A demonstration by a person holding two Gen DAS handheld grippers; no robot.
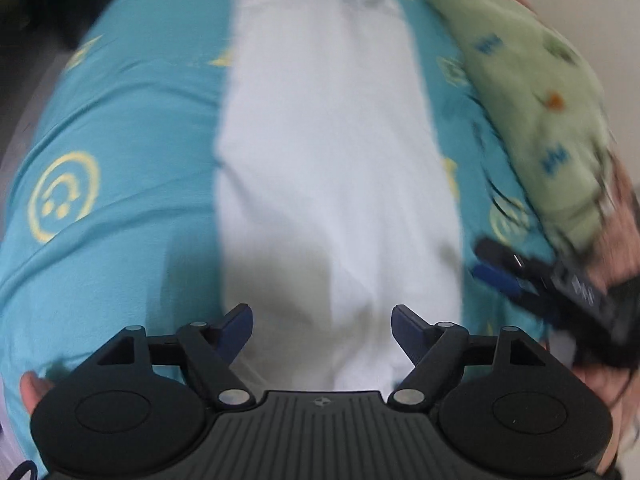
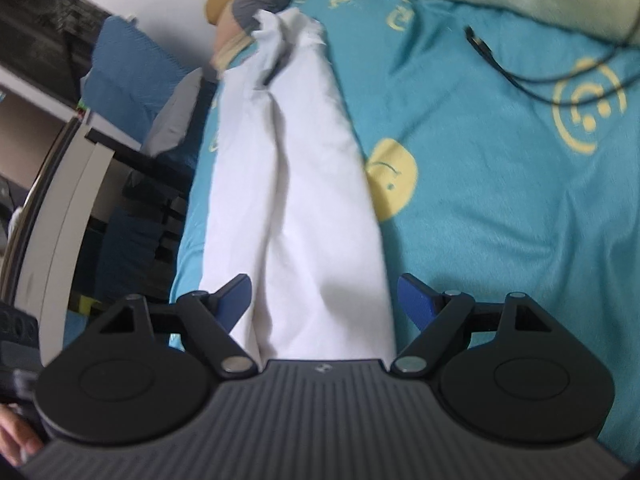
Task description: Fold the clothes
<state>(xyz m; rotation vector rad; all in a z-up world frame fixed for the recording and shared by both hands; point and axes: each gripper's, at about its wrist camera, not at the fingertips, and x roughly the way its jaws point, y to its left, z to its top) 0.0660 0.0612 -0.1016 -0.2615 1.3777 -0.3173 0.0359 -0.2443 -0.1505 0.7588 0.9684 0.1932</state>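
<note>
A white garment (image 1: 328, 152) lies folded into a long narrow strip on a turquoise bed sheet (image 1: 132, 120) with yellow smiley prints. My left gripper (image 1: 322, 326) is open just above its near end, fingers either side of the cloth. In the right wrist view the same white strip (image 2: 296, 184) runs away from me, its far end bunched. My right gripper (image 2: 324, 296) is open over the strip's near end, holding nothing. The right gripper also shows in the left wrist view (image 1: 536, 276) at the right edge, blurred.
A pale green printed blanket (image 1: 532, 92) lies along the right side of the bed. A black cable (image 2: 520, 68) crosses the sheet. The bed's left edge drops to a blue cushion (image 2: 128, 76), a white desk (image 2: 64, 184) and dark furniture.
</note>
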